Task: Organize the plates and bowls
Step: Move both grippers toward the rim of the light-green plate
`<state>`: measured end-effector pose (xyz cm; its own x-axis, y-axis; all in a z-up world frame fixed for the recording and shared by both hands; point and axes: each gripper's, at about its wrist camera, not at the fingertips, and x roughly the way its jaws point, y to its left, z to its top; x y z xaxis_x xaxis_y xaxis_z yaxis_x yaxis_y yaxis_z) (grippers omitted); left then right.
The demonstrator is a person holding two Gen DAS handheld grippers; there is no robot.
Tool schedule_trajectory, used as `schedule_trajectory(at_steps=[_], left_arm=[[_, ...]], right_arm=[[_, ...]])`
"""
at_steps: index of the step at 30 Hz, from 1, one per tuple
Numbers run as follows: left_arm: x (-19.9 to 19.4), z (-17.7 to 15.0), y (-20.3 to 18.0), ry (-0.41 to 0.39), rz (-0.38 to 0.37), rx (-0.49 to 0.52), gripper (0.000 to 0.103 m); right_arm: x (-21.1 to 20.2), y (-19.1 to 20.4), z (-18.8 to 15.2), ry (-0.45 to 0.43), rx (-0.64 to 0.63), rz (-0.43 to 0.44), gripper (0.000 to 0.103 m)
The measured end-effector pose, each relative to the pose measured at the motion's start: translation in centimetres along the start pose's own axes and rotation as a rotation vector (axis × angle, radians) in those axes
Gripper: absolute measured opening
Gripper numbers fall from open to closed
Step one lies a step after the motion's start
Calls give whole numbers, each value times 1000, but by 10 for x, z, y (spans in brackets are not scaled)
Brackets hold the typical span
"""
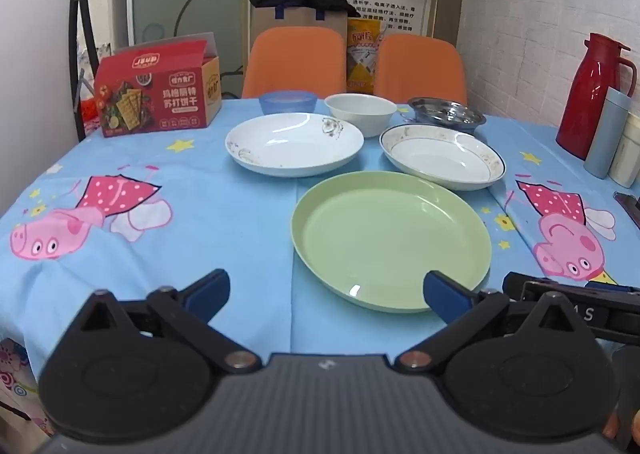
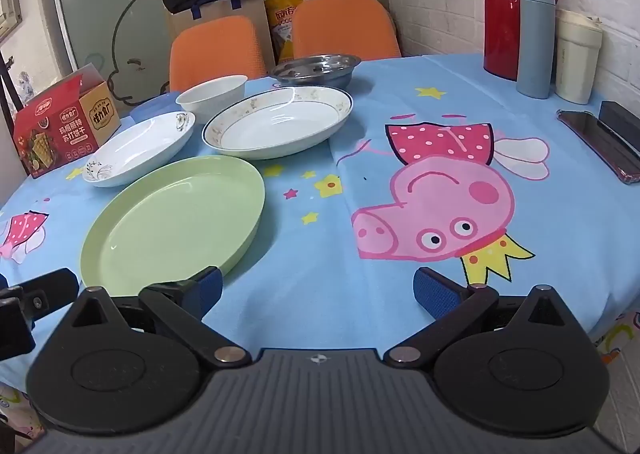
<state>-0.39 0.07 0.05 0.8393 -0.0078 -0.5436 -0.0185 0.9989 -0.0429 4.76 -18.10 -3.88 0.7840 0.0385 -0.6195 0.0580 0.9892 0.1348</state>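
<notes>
A green plate [image 1: 390, 238] [image 2: 172, 220] lies nearest on the blue cartoon tablecloth. Behind it lie a white flowered plate [image 1: 294, 143] [image 2: 140, 148] and a white blue-rimmed plate [image 1: 442, 155] [image 2: 278, 121]. Further back stand a blue bowl [image 1: 287, 102], a white bowl [image 1: 360, 112] [image 2: 212, 92] and a steel bowl [image 1: 446, 114] [image 2: 314, 69]. My left gripper [image 1: 326, 296] is open and empty above the table's near edge, at the green plate's near rim. My right gripper [image 2: 318, 294] is open and empty to the right of the green plate.
A red cracker box [image 1: 158, 92] [image 2: 64, 124] stands at the back left. A red thermos [image 2: 516, 4] [image 1: 592, 94], a grey-blue flask [image 2: 536, 40] and a cream cup [image 2: 578, 56] stand by the right wall. A phone [image 2: 600, 144] lies at the right. Two orange chairs [image 1: 296, 60] stand behind.
</notes>
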Motion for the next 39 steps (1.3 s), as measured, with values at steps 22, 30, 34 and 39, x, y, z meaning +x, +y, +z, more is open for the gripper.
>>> schedule_trajectory(at_steps=[22, 30, 34, 39], left_arm=[[8, 3, 5, 47, 28, -4, 103], [8, 3, 6, 49, 26, -4, 103], [9, 3, 6, 52, 25, -4, 103], [9, 3, 5, 53, 25, -3, 103]], right_arm=[[0, 9, 0, -3, -11, 16, 103], [0, 11, 1, -3, -16, 20, 103], [0, 13, 0, -2, -19, 23, 103], [2, 15, 0, 2, -22, 24, 103]])
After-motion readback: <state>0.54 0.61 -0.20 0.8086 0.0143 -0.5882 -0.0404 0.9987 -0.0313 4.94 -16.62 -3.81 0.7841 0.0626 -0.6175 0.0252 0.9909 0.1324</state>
